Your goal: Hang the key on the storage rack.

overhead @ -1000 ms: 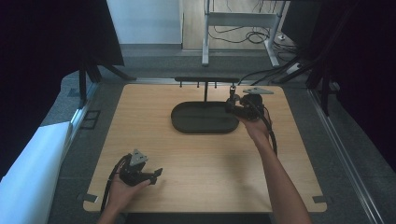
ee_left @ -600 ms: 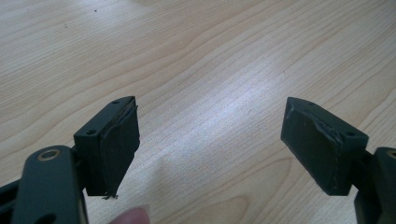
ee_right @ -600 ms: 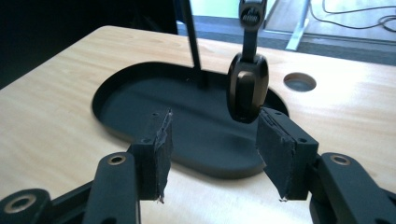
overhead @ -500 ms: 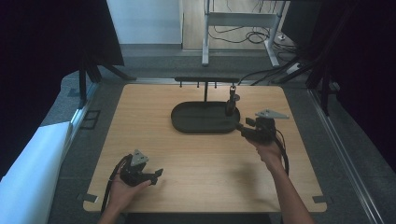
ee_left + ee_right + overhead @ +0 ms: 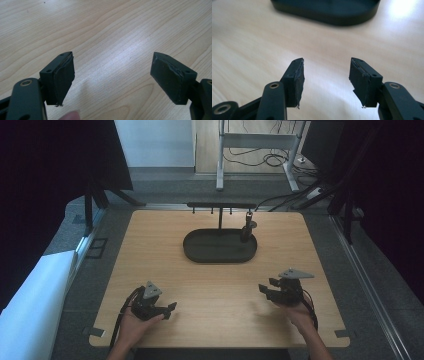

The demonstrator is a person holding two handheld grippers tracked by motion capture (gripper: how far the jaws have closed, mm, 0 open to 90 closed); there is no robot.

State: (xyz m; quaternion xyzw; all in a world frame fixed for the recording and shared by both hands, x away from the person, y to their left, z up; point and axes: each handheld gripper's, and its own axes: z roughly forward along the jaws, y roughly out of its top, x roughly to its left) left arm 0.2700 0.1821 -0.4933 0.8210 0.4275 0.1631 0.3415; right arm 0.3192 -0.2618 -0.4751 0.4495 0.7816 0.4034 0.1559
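Observation:
A black oval tray [image 5: 200,251] sits at the middle back of the wooden table, with a thin T-shaped rack [image 5: 220,206] rising from it. A dark cylindrical object [image 5: 246,231] hangs from or stands by the rack's right end, over the tray. My left gripper [image 5: 171,308] rests low near the front left, open, with bare wood between its pads [image 5: 62,75]. My right gripper [image 5: 264,289] hovers at the front right, open and empty, pointing left; the tray's edge [image 5: 324,12] lies blurred beyond its fingers [image 5: 295,80].
The wooden table [image 5: 150,265] has grey floor around it and a white panel [image 5: 30,310] at the left. A metal frame and cables [image 5: 260,150] stand behind the table. Dark curtains hang on both sides.
My right gripper has drawn back from the rack and tray to the front right, leaving the dark cylinder at the rack. The left gripper has stayed put.

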